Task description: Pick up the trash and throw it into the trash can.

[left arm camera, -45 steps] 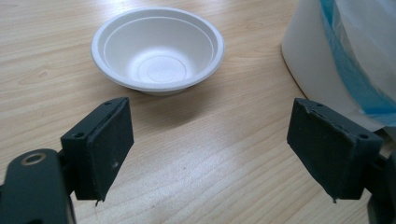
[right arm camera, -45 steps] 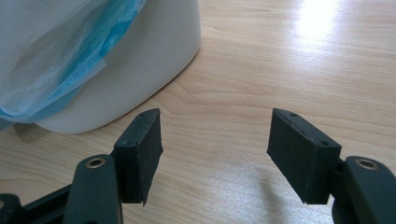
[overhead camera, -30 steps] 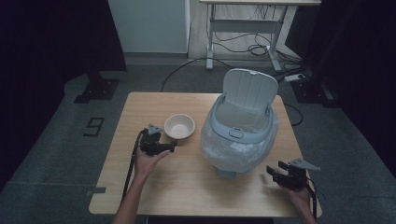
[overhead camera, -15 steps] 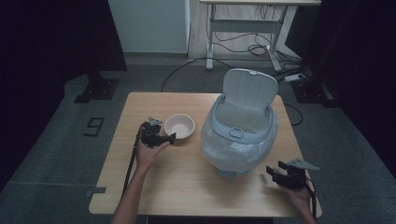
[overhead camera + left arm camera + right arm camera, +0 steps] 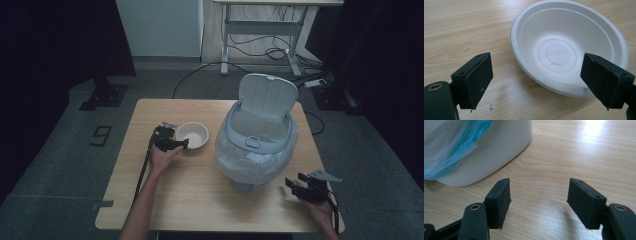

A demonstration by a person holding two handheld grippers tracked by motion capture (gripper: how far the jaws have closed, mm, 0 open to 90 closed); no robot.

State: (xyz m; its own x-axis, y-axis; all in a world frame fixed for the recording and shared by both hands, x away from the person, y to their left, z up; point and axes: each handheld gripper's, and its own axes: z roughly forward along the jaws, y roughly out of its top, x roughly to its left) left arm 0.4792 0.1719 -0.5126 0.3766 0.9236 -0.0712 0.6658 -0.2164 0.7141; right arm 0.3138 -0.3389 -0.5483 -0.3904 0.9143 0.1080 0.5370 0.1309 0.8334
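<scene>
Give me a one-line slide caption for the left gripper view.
Open left gripper nears a white bowl on the wooden table.

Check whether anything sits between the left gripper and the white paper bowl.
Nothing visible does. The left gripper stands open right at the near rim of the white paper bowl, with bare wooden table on either side of it.

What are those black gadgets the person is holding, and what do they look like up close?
They are handheld tongs, one per hand. The left tongs and right tongs are black, each with two flat rectangular pads on arms fixed by brass-ringed rivets. A black cable trails from each, and the right one carries a grey three-cornered plate. The forearms are bare, with no sleeves in view.
</scene>
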